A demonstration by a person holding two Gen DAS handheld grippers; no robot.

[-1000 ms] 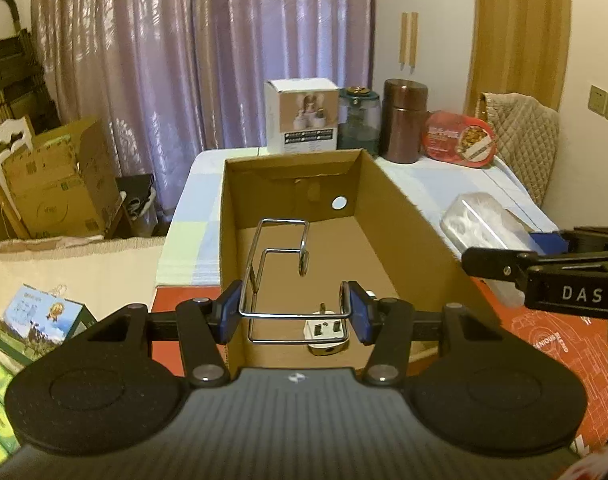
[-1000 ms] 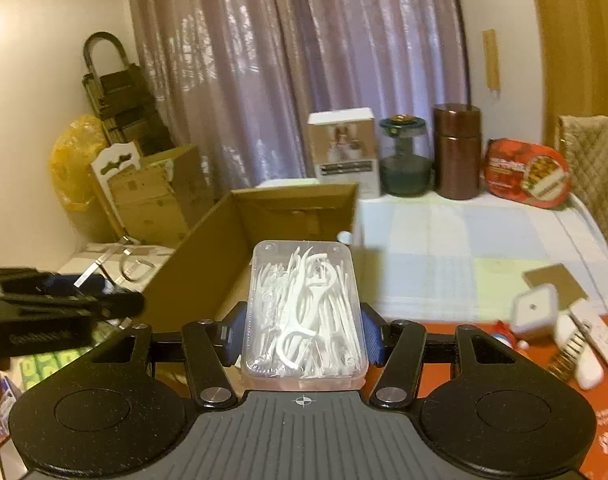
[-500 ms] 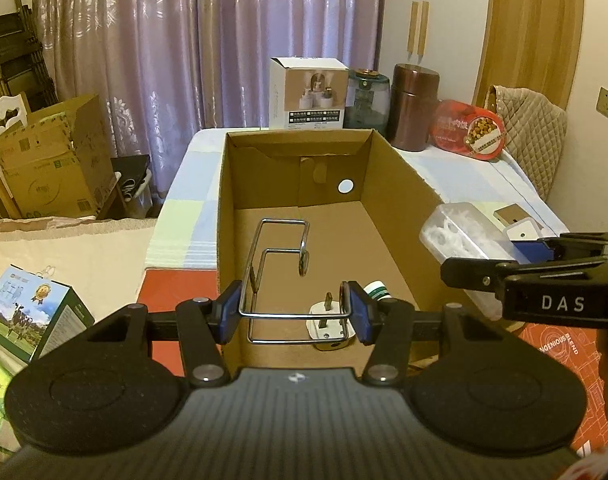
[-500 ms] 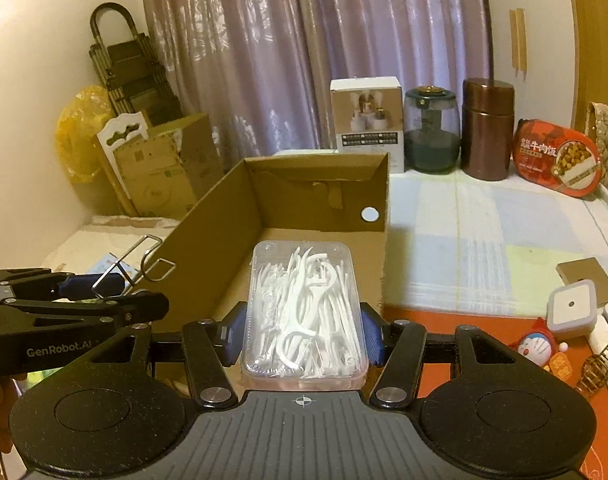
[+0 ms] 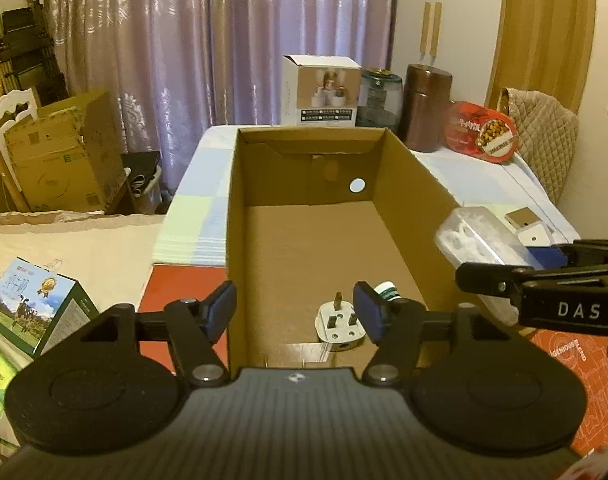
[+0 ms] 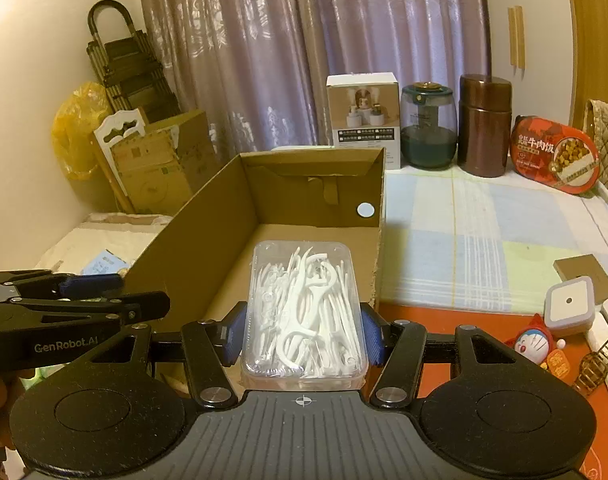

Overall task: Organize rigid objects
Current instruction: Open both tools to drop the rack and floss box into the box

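An open cardboard box (image 5: pixel 416 208) stands straight ahead on the table. My left gripper (image 5: pixel 295 312) hovers over its near end; its jaws are opening and nothing is between them. Just below the gripper body, thin wire ends of the metal rack (image 5: pixel 299 356) show on the box floor, the rest hidden. A white plug (image 5: pixel 338 326) and a small green-and-white item (image 5: pixel 386 290) also lie in the box. My right gripper (image 6: pixel 304 334) is shut on a clear case of floss picks (image 6: pixel 304 304), held over the box's near right corner (image 6: pixel 378 264).
A white carton (image 6: pixel 362 116), a glass jar (image 6: pixel 426 128), a brown canister (image 6: pixel 484 124) and a red tin (image 6: pixel 554 160) line the table's far edge. A small white square box (image 6: pixel 570 304) and a toy figure (image 6: pixel 534 340) lie at right. Milk cartons (image 5: pixel 31 304) sit at left.
The wire rack has left the left gripper's jaws, which have widened; it now lies low in the box. Both grippers sank a little toward the box, then held still.
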